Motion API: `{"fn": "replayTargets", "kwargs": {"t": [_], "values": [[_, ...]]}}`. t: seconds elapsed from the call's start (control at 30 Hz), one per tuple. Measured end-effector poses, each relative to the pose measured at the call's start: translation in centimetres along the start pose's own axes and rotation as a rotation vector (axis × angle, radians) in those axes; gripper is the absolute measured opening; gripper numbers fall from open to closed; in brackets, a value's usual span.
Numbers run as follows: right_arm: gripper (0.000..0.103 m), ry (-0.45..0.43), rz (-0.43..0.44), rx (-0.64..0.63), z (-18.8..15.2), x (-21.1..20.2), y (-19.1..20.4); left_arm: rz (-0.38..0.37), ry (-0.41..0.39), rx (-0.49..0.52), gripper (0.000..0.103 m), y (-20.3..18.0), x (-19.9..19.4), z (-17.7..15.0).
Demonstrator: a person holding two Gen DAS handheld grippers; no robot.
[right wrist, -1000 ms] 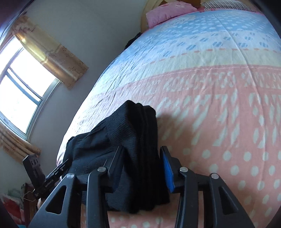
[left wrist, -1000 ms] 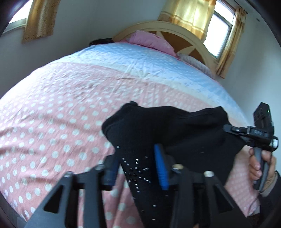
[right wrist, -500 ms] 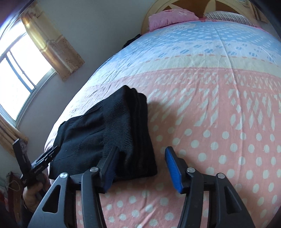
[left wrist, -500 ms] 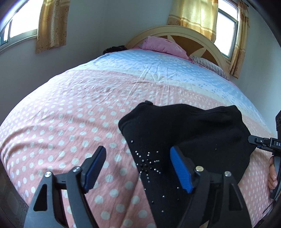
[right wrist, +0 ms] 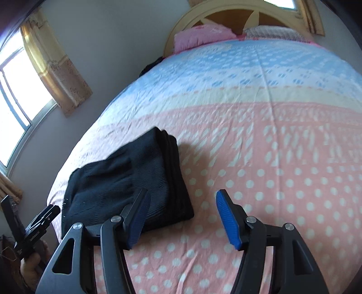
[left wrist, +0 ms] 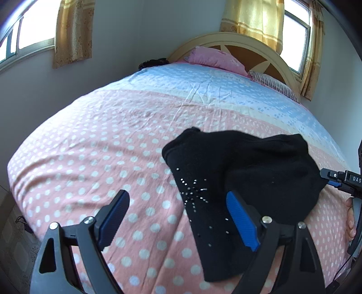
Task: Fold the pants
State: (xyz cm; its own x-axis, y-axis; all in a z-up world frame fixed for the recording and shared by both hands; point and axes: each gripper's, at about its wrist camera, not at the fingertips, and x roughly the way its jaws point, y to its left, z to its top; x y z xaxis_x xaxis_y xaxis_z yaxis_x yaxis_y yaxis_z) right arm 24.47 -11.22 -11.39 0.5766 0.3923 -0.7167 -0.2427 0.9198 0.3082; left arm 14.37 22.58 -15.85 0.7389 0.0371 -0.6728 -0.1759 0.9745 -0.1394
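The black pants [left wrist: 237, 181] are lying folded into a compact bundle on the pink polka-dot bedspread [left wrist: 101, 147], near the near edge of the bed, with a rhinestone starburst [left wrist: 194, 194] showing on the top layer. The left gripper [left wrist: 178, 217] is hovering just above and to the left of the bundle, its blue pads [left wrist: 239, 219] spread wide and holding nothing. The right gripper [right wrist: 181, 214] is likewise gaping apart and empty, its left pad [right wrist: 138, 217] sitting over the bundle's near right corner while the other hangs over bare bedspread.

The fold is looking essentially finished, so the step in hand is judged to be a clean release and retreat. Doing it well means lifting both grippers straight up and away with the fingers wide, so no pad is snagging the knit fabric or dragging the stacked right edge [right wrist: 174, 171] out of alignment. The far pink pillow [right wrist: 201, 36] and headboard [right wrist: 226, 20] are lying well apart.
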Motion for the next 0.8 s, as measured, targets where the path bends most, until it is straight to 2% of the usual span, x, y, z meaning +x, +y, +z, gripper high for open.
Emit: {"fn": "replayTargets", "kwargs": {"t": [0.2,0.5,0.8], "values": [[0.063,-0.113,-0.027,-0.043,-1.4,-7.4,3.7,-0.013,-0.096,-0.012,0.093,-0.9,-5.3,1.0],[0.064,-0.266,-0.023,-0.188,-3.6,-15.8,9.4,-0.081,-0.318,0.029,0.103,-3.5,-14.1,3.4],[0.065,-0.348,-0.04,-0.235,-4.1,-19.3,11.2,-0.107,-0.387,0.066,0.103,-4.9,-16.6,3.7]]}}
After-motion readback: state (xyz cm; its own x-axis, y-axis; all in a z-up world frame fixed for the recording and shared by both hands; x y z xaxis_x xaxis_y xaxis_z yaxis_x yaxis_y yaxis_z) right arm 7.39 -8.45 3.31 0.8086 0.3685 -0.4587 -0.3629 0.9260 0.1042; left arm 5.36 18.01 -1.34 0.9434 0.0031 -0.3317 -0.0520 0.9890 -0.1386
